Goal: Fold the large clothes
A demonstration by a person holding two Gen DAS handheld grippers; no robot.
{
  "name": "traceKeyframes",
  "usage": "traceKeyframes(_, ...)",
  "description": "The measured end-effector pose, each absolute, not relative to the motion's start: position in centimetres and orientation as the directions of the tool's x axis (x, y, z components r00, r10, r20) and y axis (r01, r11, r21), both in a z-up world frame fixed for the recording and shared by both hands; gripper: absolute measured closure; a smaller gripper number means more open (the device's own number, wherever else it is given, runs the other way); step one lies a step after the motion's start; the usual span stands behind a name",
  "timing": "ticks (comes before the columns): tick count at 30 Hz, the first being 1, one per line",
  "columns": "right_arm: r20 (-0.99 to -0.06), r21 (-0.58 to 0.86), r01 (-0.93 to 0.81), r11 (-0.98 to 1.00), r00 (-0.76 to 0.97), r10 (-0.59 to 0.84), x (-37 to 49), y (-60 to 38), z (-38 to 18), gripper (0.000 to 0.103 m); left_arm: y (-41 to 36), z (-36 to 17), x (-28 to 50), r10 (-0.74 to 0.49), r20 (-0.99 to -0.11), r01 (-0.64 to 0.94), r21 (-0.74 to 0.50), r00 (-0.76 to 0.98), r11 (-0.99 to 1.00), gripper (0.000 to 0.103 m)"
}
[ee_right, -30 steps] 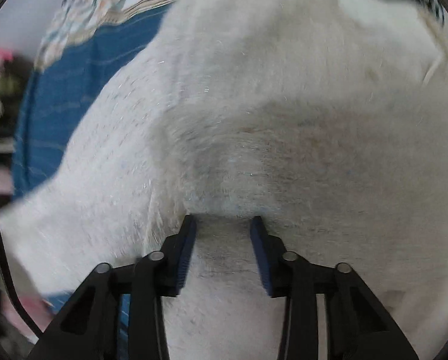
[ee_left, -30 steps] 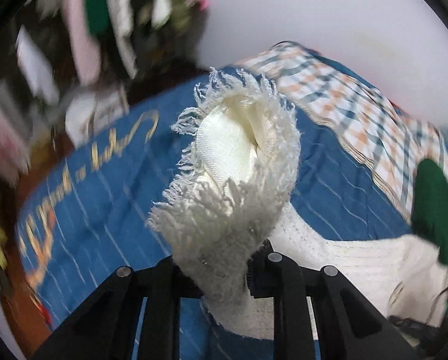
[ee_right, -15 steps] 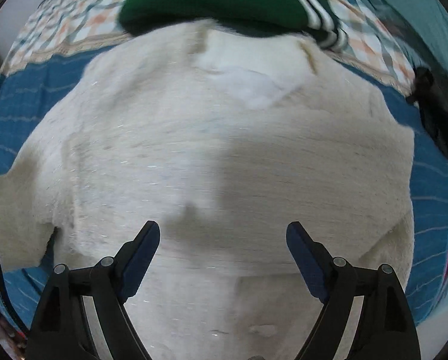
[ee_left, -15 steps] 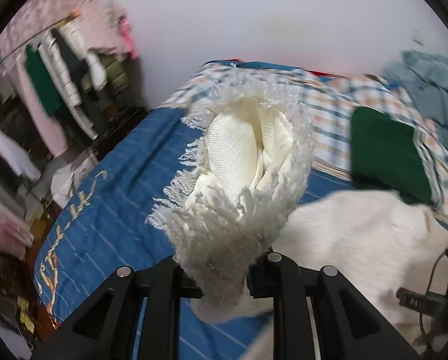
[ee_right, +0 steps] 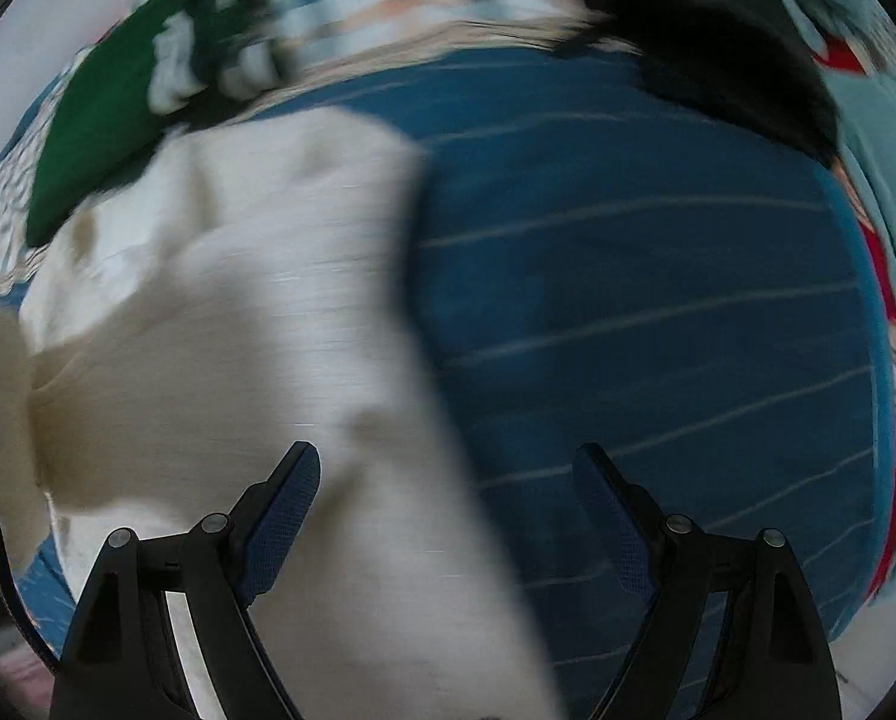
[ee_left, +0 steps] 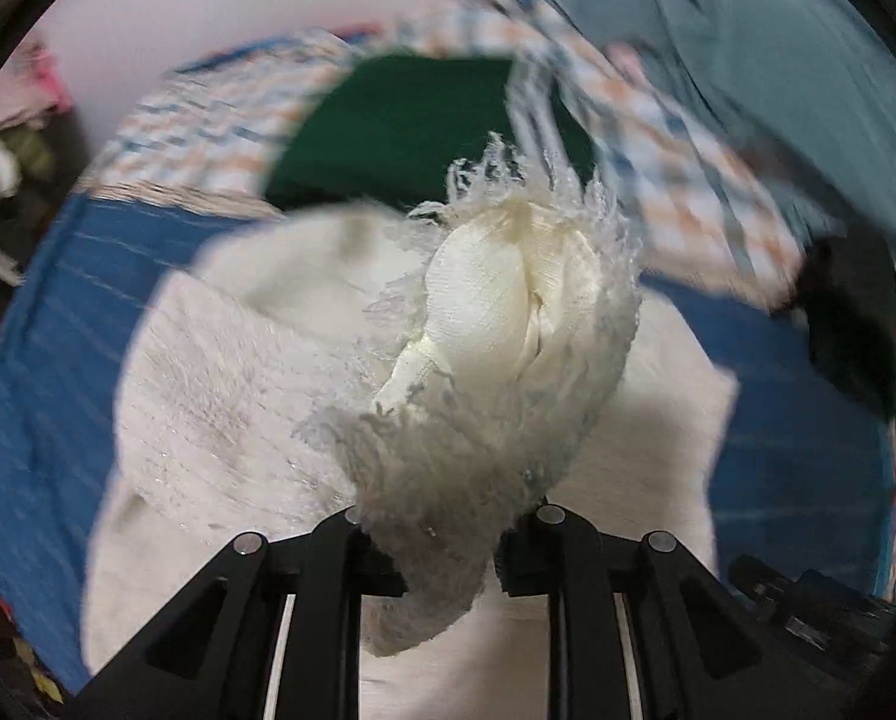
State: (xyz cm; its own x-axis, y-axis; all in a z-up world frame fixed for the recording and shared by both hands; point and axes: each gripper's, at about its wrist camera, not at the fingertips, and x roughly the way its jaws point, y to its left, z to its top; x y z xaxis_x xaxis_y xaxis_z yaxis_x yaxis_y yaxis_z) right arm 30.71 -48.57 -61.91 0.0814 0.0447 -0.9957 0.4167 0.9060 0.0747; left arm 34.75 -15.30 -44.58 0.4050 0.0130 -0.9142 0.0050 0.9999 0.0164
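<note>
A large cream garment [ee_left: 220,396] lies spread on the blue striped bedspread [ee_left: 46,330]. My left gripper [ee_left: 448,546] is clamped on the garment's fringed end [ee_left: 496,324], which bulges up in front of the camera; its jaws are just starting to open with the cloth still pinched. In the right wrist view my right gripper [ee_right: 448,480] stands wide open above the garment's right edge [ee_right: 268,300] and the bedspread [ee_right: 628,240]. Nothing is gripped between its blue pads [ee_right: 280,510]. Both views are blurred by motion.
A folded green garment [ee_left: 412,120] lies behind the cream one on a checked cover [ee_left: 220,126]. A black object [ee_left: 850,324] and teal cloth [ee_left: 778,60] sit at the right. The green garment [ee_right: 100,132] and the black object [ee_right: 718,48] also show in the right wrist view.
My left gripper swung right with the fringed end, from over bare bedspread to above the cream garment. My right gripper let go, opened wide and slid right to the garment's edge.
</note>
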Motion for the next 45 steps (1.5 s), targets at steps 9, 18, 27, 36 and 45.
traceKeyframes(9, -0.986, 0.168, 0.449, 0.878, 0.085, 0.145, 25.2, -57.5, -63.0, 0.015, -20.8, -47.9, 34.8, -0.025, -0.939, 0.062, -0.004, 0.342, 0.998, 0.003)
traceKeyframes(18, -0.9, 0.437, 0.443, 0.783, 0.217, 0.379, 24.5, -58.4, -59.5, 0.015, -11.2, -42.8, 27.7, 0.115, -0.919, -0.138, 0.067, 0.378, 0.988, 0.003)
traceKeyframes(27, -0.781, 0.619, 0.337, 0.71, 0.168, 0.601, 32.8, -48.3, -62.7, 0.036, 5.1, -50.5, 21.8, 0.408, -0.904, -0.398, 0.33, 0.129, 0.856, 0.003)
traceKeyframes(36, -0.905, 0.357, 0.177, 0.917, 0.309, 0.292, 35.8, -44.1, -57.1, 0.097, 9.4, -53.7, 21.0, 0.426, -0.9, -0.399, 0.359, 0.092, 0.844, 0.003)
traceKeyframes(45, -0.965, 0.263, 0.223, 0.939, 0.057, 0.257, 35.2, -45.8, -62.0, 0.051, 9.4, -55.6, 22.1, 0.396, -0.899, -0.365, 0.311, 0.185, 0.877, 0.0)
